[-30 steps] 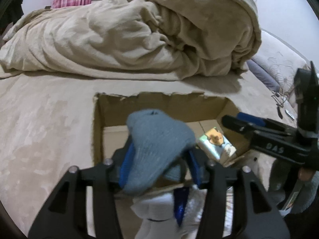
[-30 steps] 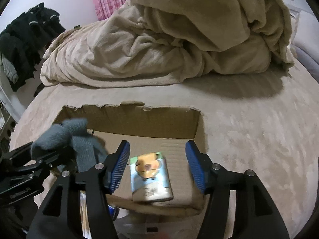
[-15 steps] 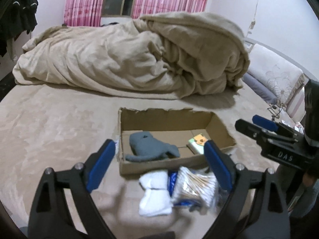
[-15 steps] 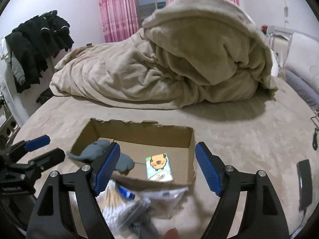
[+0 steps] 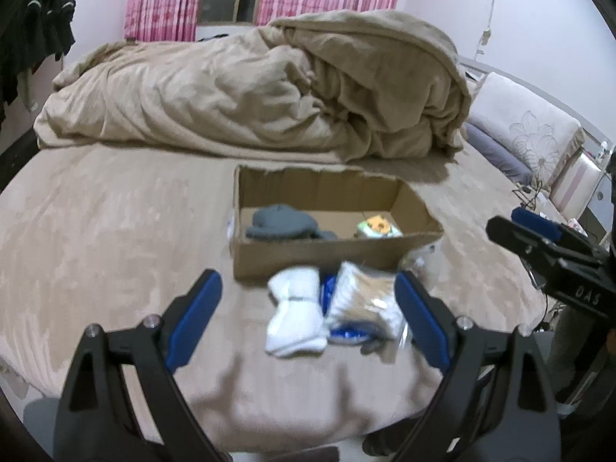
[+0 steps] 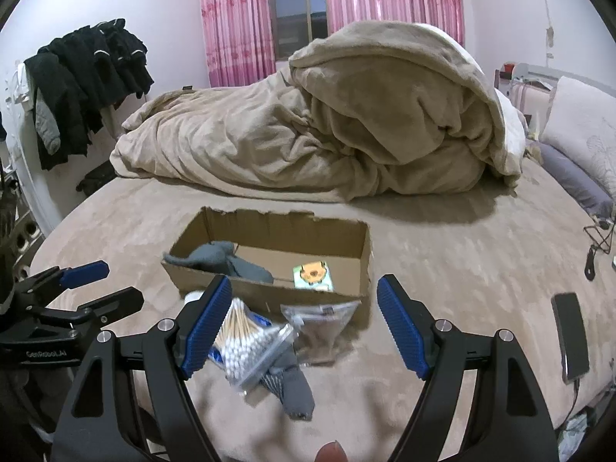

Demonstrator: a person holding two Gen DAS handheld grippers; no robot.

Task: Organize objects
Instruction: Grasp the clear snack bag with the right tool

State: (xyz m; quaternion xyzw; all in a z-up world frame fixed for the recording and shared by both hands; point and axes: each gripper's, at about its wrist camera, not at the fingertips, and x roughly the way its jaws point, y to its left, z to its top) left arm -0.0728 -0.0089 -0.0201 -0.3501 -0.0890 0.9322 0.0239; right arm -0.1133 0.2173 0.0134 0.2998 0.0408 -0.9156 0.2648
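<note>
The task is looking partly done. The box (image 6: 269, 265) is sitting on the bed (image 6: 442, 254), and two things are already lying inside it: a grey sock (image 6: 227, 260) at the 9 o'clock end and a small pack (image 6: 312, 275) with an orange cartoon face toward the 3 o'clock end.

Several things are waiting outside, just at the 6 o'clock side of the box. White socks (image 5: 294, 315) are lying at the left of this pile. Beside them a bag of swabs (image 6: 246, 342) is resting on something blue, which I cannot identify. Another grey sock (image 6: 294, 389) is sticking out under this bag toward 6 o'clock, and a clear pouch (image 6: 323, 327) with dark content is leaning near the front wall of the box. A phone (image 6: 569, 331) is lying well apart at 3 o'clock; whether it belongs to the task I cannot say.

The left gripper (image 5: 308, 319) is hanging over the white socks with jaws wide apart and holding nothing. The right gripper (image 6: 304, 327) is also spread wide and empty, above the bag and pouch.

By my judgement about four things are remaining to go in the box
</note>
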